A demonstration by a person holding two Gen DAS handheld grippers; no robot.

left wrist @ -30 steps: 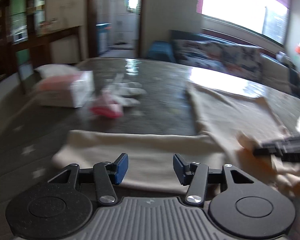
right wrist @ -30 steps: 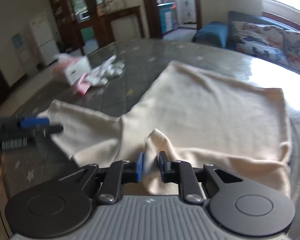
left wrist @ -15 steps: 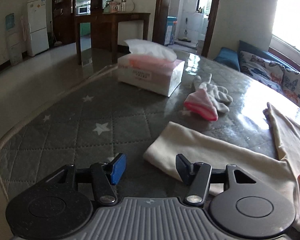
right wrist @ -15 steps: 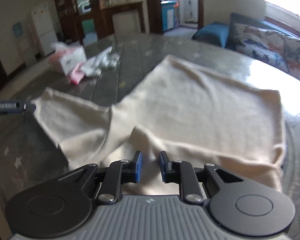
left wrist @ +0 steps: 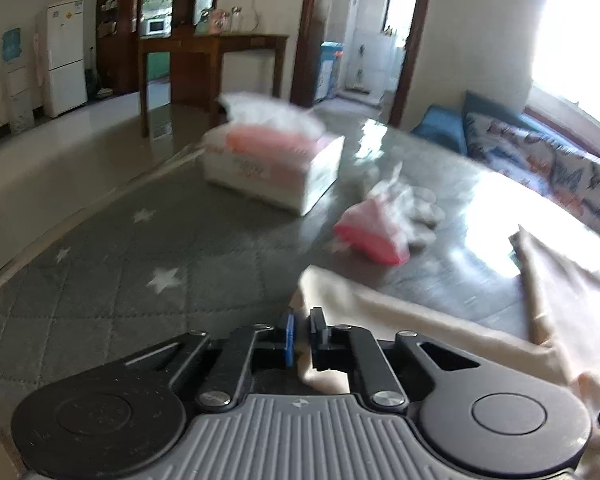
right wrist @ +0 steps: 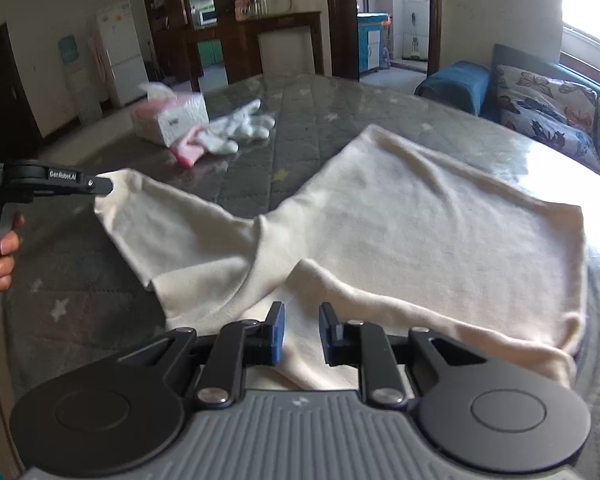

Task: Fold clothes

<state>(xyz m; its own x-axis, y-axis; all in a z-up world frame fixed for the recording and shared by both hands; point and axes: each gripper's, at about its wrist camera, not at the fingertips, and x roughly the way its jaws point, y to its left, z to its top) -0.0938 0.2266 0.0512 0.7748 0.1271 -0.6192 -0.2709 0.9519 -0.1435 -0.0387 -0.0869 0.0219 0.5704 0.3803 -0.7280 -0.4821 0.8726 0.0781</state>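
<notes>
Left gripper (left wrist: 300, 334) is pinching the sleeve cuff (right wrist: 112, 184) of the cream top (right wrist: 420, 232), which is lying spread toward the table's (left wrist: 140, 280) right edge. Right gripper (right wrist: 301, 334) is hovering part-open over the near sleeve, gripping nothing. Sleeve fold seems underway; next likely carrying the cuff across the body.
</notes>
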